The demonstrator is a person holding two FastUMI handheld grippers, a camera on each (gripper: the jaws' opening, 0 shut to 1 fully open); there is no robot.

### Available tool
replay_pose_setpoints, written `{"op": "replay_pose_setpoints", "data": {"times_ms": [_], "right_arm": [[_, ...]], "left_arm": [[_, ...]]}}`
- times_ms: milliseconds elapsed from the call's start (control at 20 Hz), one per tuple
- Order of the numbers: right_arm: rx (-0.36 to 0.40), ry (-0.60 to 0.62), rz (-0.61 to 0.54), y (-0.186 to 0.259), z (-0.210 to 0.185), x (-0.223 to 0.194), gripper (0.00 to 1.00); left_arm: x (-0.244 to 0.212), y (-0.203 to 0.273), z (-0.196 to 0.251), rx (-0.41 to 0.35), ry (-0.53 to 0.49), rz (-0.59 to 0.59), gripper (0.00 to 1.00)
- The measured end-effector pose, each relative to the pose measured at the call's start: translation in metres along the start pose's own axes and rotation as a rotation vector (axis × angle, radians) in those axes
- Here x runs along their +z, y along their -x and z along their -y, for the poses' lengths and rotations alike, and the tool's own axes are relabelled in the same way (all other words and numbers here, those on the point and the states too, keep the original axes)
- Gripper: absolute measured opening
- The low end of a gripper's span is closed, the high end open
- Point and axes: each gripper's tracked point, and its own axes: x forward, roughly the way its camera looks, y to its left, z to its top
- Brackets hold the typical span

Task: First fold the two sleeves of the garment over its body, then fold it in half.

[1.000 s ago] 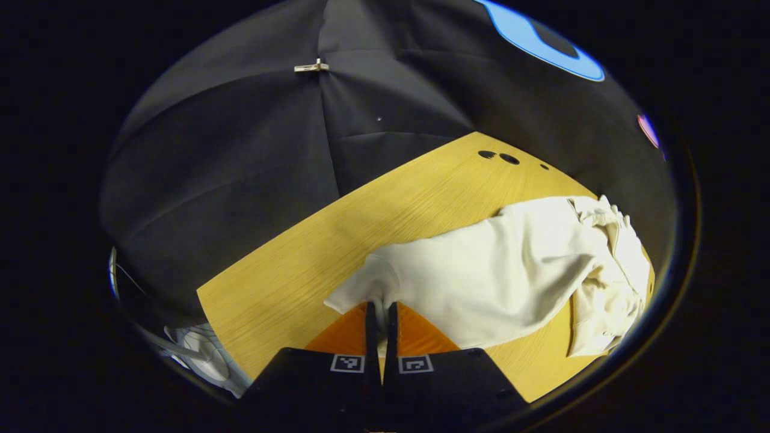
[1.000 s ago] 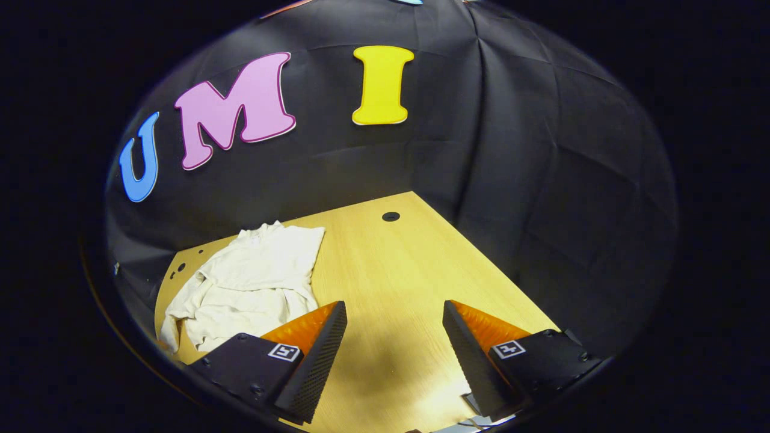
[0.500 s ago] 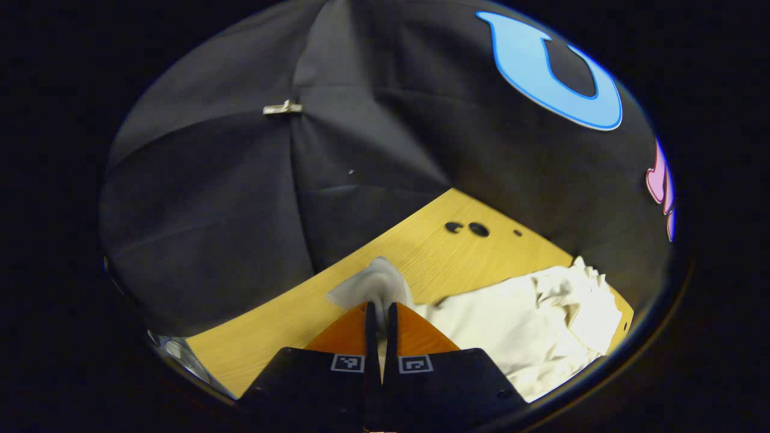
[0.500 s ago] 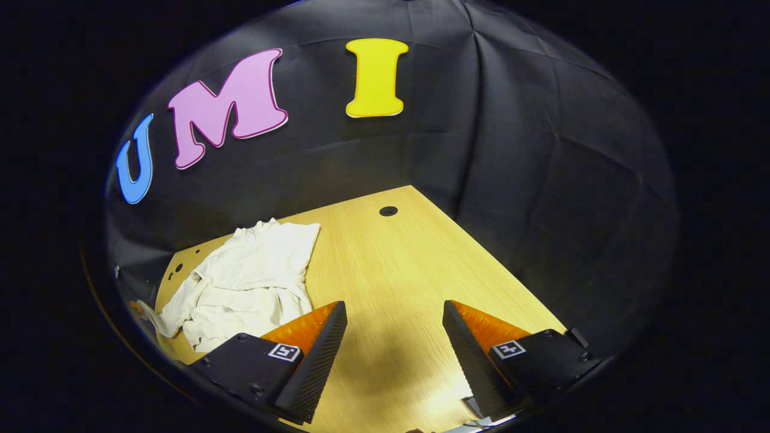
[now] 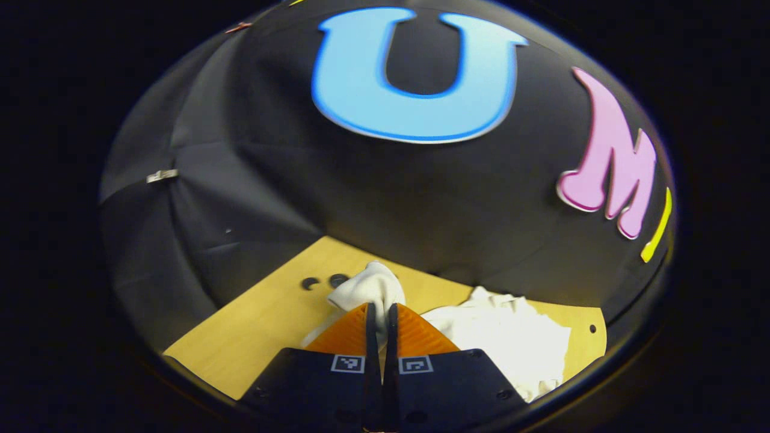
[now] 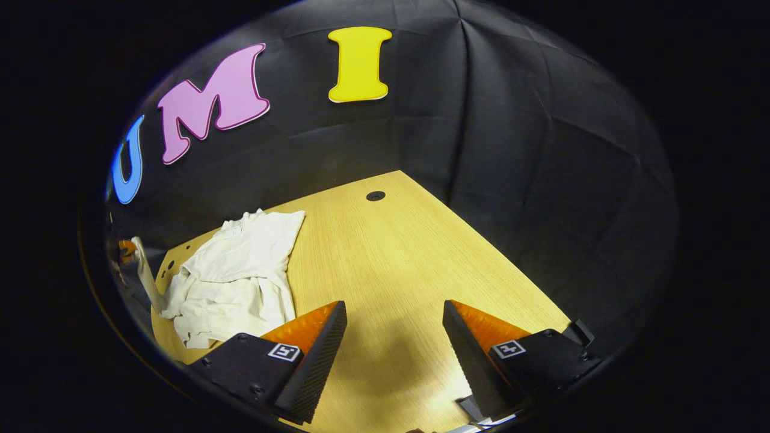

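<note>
Garment (image 6: 231, 273): cream, crumpled, on the far-left part of the table (image 6: 391, 258). One sleeve (image 5: 370, 288) is lifted off the surface, pinched between the closed fingers of the left gripper (image 5: 379, 313). In the right gripper view that sleeve runs up to the left edge, where the gripper holding it is cut off and blurred. Garment's near edge hidden behind the left gripper's body.

Right gripper (image 6: 394, 319): jaws wide apart, holding nothing, over bare table right of the garment.

Versus 0.5 s ago: sleeve raised higher, left view swung toward the back wall; right gripper nearly unmoved.
</note>
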Motion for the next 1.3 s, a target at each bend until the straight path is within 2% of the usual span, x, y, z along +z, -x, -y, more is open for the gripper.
{"op": "replay_pose_setpoints", "data": {"times_ms": [200,450,700,750,800,850,900,1000,1050,1100,1150,1300], "right_arm": [[0.019,-0.015,-0.005,-0.012,-0.006,0.002,0.98],[0.036,-0.006,-0.014,-0.021,-0.008,0.002,0.98],[0.04,0.004,-0.03,-0.026,-0.008,-0.004,0.98],[0.043,0.003,-0.033,-0.026,-0.009,-0.005,0.98],[0.045,0.002,-0.035,-0.027,-0.011,-0.006,0.98],[0.049,0.001,-0.037,-0.027,-0.013,-0.007,0.98],[0.054,0.0,-0.038,-0.028,-0.015,-0.008,0.98],[0.07,-0.003,-0.041,-0.029,-0.026,-0.01,0.98],[0.08,-0.002,-0.042,-0.03,-0.033,-0.011,0.98],[0.093,0.0,-0.048,-0.032,-0.041,-0.013,0.98],[0.11,0.001,-0.055,-0.032,-0.05,-0.016,0.98],[0.162,0.006,-0.074,-0.036,-0.082,-0.025,0.98]], "left_arm": [[-0.004,-0.013,0.121,-0.189,-0.039,0.027,0.06],[-0.05,-0.019,0.253,-0.381,-0.125,-0.008,0.06],[-0.121,-0.02,0.334,-0.474,-0.194,-0.108,0.07],[-0.135,-0.019,0.345,-0.496,-0.198,-0.138,0.1],[-0.143,-0.014,0.357,-0.533,-0.187,-0.159,0.16],[-0.149,-0.004,0.371,-0.577,-0.173,-0.175,0.1],[-0.152,0.004,0.379,-0.604,-0.173,-0.18,0.26],[-0.156,0.015,0.379,-0.623,-0.225,-0.167,0.65],[-0.157,0.02,0.371,-0.622,-0.258,-0.158,0.71],[-0.157,0.026,0.358,-0.606,-0.292,-0.144,0.87],[-0.157,0.032,0.342,-0.59,-0.319,-0.132,0.98],[-0.161,0.049,0.276,-0.504,-0.34,-0.126,0.99]]}}
